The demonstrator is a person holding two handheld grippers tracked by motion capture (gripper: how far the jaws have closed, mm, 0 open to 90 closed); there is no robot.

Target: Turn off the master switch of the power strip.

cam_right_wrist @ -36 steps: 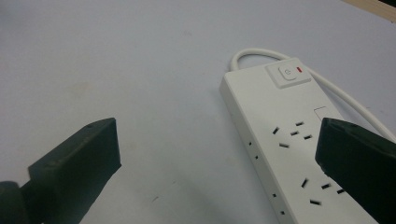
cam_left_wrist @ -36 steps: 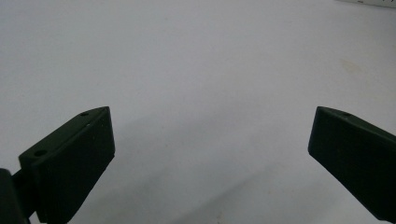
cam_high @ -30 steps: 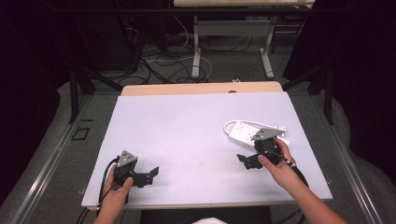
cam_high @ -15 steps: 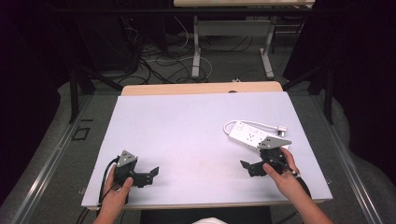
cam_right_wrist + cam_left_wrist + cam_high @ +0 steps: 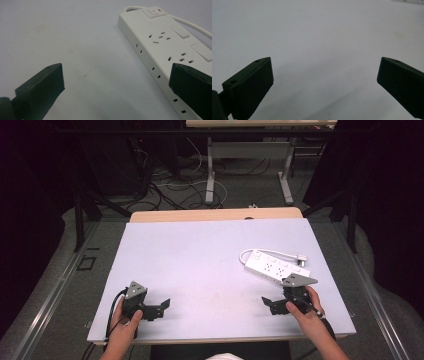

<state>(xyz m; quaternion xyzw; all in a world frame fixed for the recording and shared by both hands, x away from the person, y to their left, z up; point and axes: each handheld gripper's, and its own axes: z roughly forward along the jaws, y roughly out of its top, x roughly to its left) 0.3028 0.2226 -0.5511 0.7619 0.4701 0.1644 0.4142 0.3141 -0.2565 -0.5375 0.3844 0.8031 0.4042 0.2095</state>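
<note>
Power strip [image 5: 276,268] lies flat on the right side of the pale surface [image 5: 200,265], its white cord [image 5: 272,252] curling behind it. The right hand-held gripper [image 5: 270,304] sits just beside it with jaws spread wide, holding nothing. The left hand-held gripper [image 5: 161,306] rests well apart at the near left, jaws likewise spread. Nothing appears grasped yet, so the handling seems still ahead. No containers are present.
</note>
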